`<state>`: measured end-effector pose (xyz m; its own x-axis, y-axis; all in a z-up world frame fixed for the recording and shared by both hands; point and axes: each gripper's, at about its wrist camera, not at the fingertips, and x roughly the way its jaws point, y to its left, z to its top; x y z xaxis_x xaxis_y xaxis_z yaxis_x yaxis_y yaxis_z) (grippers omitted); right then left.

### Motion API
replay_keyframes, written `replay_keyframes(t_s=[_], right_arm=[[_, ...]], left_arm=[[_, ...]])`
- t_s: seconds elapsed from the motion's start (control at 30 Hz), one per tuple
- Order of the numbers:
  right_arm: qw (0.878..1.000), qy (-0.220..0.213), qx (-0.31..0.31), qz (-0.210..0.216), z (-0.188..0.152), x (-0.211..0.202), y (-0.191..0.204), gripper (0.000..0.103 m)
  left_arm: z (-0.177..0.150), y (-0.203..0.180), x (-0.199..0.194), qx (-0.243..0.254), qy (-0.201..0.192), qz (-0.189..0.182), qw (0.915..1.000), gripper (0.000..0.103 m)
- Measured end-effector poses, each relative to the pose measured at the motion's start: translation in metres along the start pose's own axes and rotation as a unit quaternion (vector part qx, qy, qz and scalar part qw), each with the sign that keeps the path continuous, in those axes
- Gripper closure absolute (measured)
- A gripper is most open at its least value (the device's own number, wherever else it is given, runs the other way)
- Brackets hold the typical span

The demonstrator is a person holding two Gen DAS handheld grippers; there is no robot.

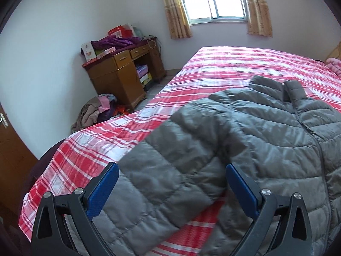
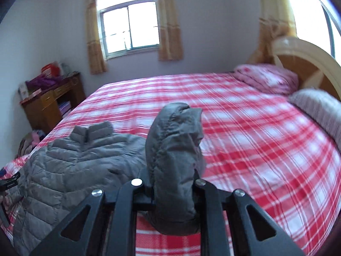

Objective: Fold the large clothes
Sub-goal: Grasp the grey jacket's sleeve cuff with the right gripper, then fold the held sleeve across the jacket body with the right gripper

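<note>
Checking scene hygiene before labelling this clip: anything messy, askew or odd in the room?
Yes. A heap of mixed clothes lies dumped on the floor beside the brown wooden desk, whose top is cluttered with boxes and a crumpled purple garment. The grey quilted puffer jacket on the red plaid bed sheet looks normal.

Black linkages, blue-padded fingers

A bed covered with a red-and-white plaid sheet fills most of the room. A pink pillow and a paler striped pillow lie against the curved wooden headboard. A wooden desk stands in the corner, carrying boxes and a purple garment. A heap of clothes lies on the floor beside the desk. Beige curtains flank the window.
</note>
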<state>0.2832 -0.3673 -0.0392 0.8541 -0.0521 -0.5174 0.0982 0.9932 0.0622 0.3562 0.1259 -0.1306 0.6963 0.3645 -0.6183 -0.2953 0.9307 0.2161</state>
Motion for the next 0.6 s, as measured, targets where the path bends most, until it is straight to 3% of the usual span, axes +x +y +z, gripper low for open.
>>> replay_keyframes(t_s=[0.27,0.6], right_arm=[[0.995,0.012,-0.087,0.048,0.003,0.037,0.099,0.084],[0.979,0.042,-0.173,0.096,-0.041,0.079,0.213,0.084]], left_arm=[[0.001,0.017,0.017,-0.019,0.012,-0.001,0.9998,0.003],[-0.004,0.02,0.037,-0.022,0.026,0.008,0.9994,0.003]])
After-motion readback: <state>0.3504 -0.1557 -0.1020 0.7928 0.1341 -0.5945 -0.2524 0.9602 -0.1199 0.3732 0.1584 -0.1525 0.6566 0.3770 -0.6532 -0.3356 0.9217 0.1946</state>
